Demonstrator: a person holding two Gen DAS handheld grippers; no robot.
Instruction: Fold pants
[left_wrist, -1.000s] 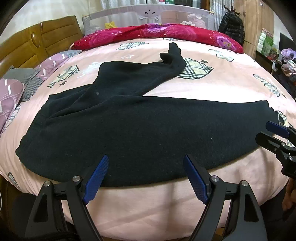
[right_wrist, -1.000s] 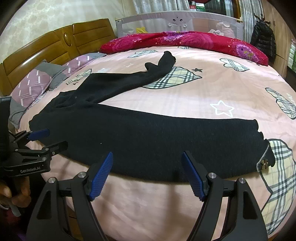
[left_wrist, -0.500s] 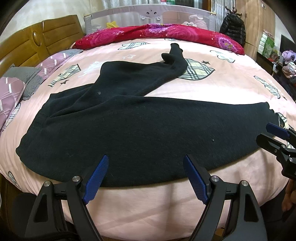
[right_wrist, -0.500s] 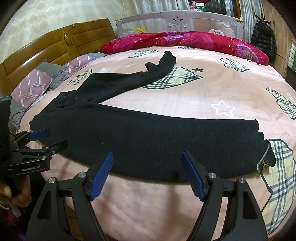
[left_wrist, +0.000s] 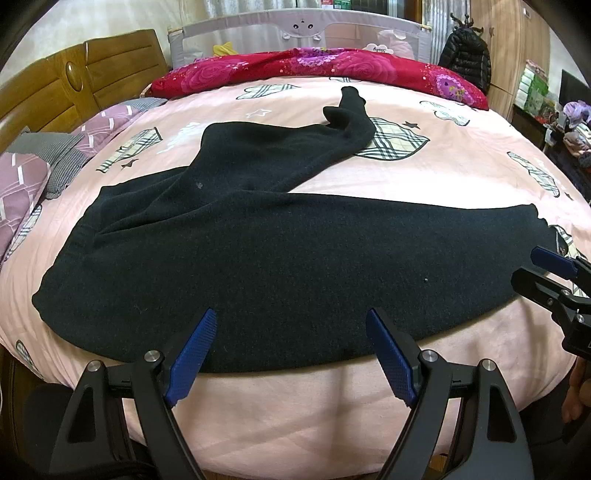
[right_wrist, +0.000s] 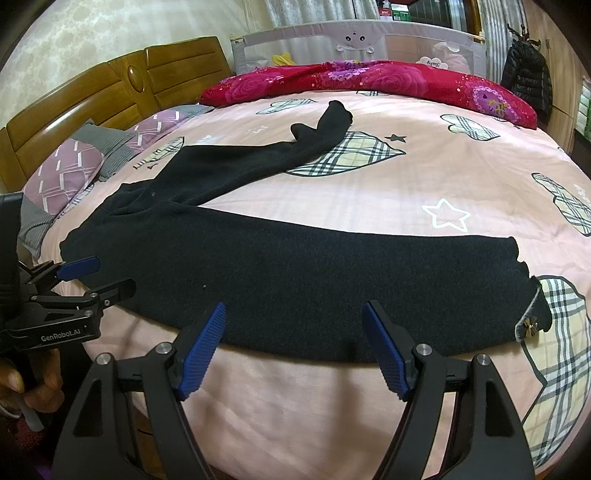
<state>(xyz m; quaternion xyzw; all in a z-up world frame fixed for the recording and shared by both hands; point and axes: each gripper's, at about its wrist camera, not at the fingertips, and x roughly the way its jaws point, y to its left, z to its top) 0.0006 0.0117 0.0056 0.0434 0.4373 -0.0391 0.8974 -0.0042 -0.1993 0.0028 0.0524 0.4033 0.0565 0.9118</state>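
Pants: one
Grippers: two, left gripper and right gripper
Pillows: two purple
Red blanket: one
Black jacket: one

Both wrist views look low across the near edge of the bed, each framed at the bottom by its own parted blue-padded fingers. The left wrist view sits nearer the waist end of the black pants, with the right gripper beyond its right finger. The right wrist view faces the cuff end, the left gripper beyond its left finger; both share the pants, the red quilt and the wooden headboard.
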